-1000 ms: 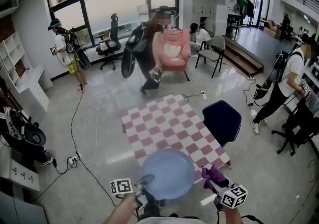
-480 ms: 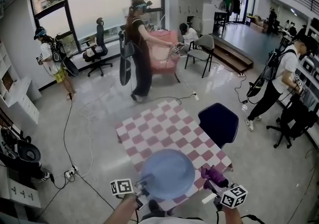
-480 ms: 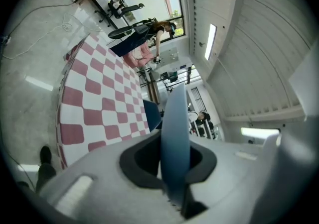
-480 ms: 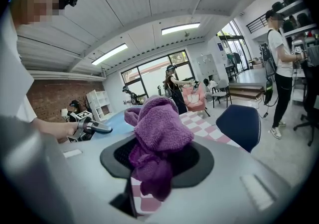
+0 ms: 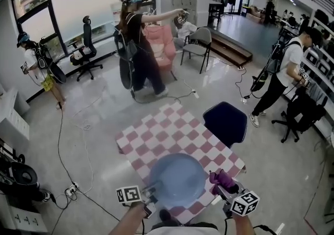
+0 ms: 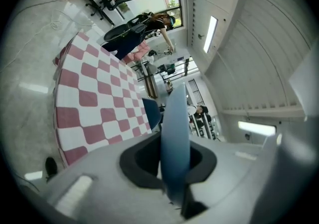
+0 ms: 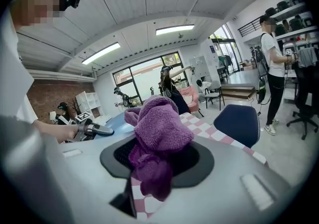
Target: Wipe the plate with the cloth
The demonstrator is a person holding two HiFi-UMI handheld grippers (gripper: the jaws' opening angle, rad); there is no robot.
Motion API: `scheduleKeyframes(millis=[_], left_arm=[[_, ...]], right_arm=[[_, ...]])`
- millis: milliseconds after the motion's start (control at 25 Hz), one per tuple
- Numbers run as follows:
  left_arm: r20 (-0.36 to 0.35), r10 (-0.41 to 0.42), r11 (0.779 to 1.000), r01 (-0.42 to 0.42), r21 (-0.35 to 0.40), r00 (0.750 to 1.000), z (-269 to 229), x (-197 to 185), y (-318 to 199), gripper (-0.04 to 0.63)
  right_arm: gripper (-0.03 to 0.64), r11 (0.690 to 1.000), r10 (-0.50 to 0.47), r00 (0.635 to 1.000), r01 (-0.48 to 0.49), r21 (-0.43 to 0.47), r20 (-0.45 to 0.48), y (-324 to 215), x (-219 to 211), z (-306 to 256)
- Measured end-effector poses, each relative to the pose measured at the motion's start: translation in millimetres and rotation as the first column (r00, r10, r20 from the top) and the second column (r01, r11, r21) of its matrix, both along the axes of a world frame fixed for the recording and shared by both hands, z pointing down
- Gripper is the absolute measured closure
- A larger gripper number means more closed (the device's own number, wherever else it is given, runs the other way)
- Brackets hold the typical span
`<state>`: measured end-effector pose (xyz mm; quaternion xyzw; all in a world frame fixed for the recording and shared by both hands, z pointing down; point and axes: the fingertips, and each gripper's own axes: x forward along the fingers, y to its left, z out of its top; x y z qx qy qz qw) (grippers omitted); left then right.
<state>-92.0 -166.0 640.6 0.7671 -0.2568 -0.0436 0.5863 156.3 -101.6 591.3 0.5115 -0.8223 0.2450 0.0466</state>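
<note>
A pale blue plate (image 5: 176,179) hovers over the near end of the red-and-white checked table (image 5: 172,134). My left gripper (image 5: 150,196) is shut on its near-left rim; in the left gripper view the plate (image 6: 174,138) shows edge-on between the jaws. My right gripper (image 5: 223,189) is shut on a bunched purple cloth (image 5: 222,178), just right of the plate and apart from it. In the right gripper view the cloth (image 7: 157,136) fills the jaws, with the plate (image 7: 117,121) to the left.
A dark blue chair (image 5: 225,123) stands at the table's right side. A person with a backpack (image 5: 136,40) stands beyond the table's far end. Cables (image 5: 78,140) trail over the floor at left. Another person (image 5: 279,74) stands at right by office chairs.
The view has swung left, so the table and chair sit more to the right. The person beyond the table has straightened and raised an arm. Both grippers keep their hold.
</note>
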Motion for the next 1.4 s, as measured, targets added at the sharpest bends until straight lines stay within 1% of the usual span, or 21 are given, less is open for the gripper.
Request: scheduleKeyframes(millis=[200,440,560,680,840,1040,1160,1200,1280,1400], left_arm=[[-0.006,0.042,0.999,-0.042,-0.006,0.999,5.0,-8.8,-17.6,0.555],[0.044,0.074,0.997,-0.075,0.018,0.996,6.0,-11.8,-28.2,0.555],[0.045,0.06,0.997,-0.062,0.035,0.997,4.6,-9.6,-33.6,0.555],[0.045,0.03,0.998,-0.032,0.049,0.999,2.6,-4.4,-36.4,0.555],[0.065,-0.013,0.998,0.009,0.066,0.998,-4.0,6.1,-32.9,0.555],[0.103,-0.02,0.993,0.008,0.114,0.994,-9.3,29.1,-22.0,0.555],[0.104,-0.026,0.993,0.014,0.113,0.994,-9.3,42.6,-12.8,0.555],[0.102,-0.023,0.993,0.012,0.114,0.995,-10.3,47.3,-10.3,0.555],[0.107,-0.009,0.993,-0.004,0.12,0.994,-11.7,56.0,-6.3,0.555],[0.133,0.009,0.991,-0.027,0.134,0.991,-11.4,64.5,-1.9,0.555]], right_arm=[[0.457,1.0,0.031,1.0,-0.031,0.001,0.003,-14.7,-21.4,-0.7],[0.457,1.0,0.004,1.0,-0.004,-0.015,-0.026,-28.6,-41.4,-0.1],[0.457,0.999,-0.038,0.998,0.036,-0.039,-0.059,-37.7,-47.8,3.4],[0.457,0.994,-0.102,0.991,0.097,-0.058,-0.086,-45.6,-54.2,5.5],[0.457,0.977,-0.204,0.97,0.193,-0.091,-0.132,-55.6,-59.9,8.0],[0.454,0.946,-0.319,0.913,0.292,-0.14,-0.253,-74.9,-63.8,11.4],[0.454,0.929,-0.369,0.864,0.334,-0.158,-0.343,-85.1,-63.2,8.7],[0.453,0.921,-0.389,0.839,0.352,-0.167,-0.38,-88.3,-63.0,8.2],[0.453,0.905,-0.425,0.776,0.379,-0.195,-0.465,-95.0,-61.9,11.1],[0.451,0.891,-0.45,0.686,0.381,-0.245,-0.572,-100.6,-57.5,23.0]])
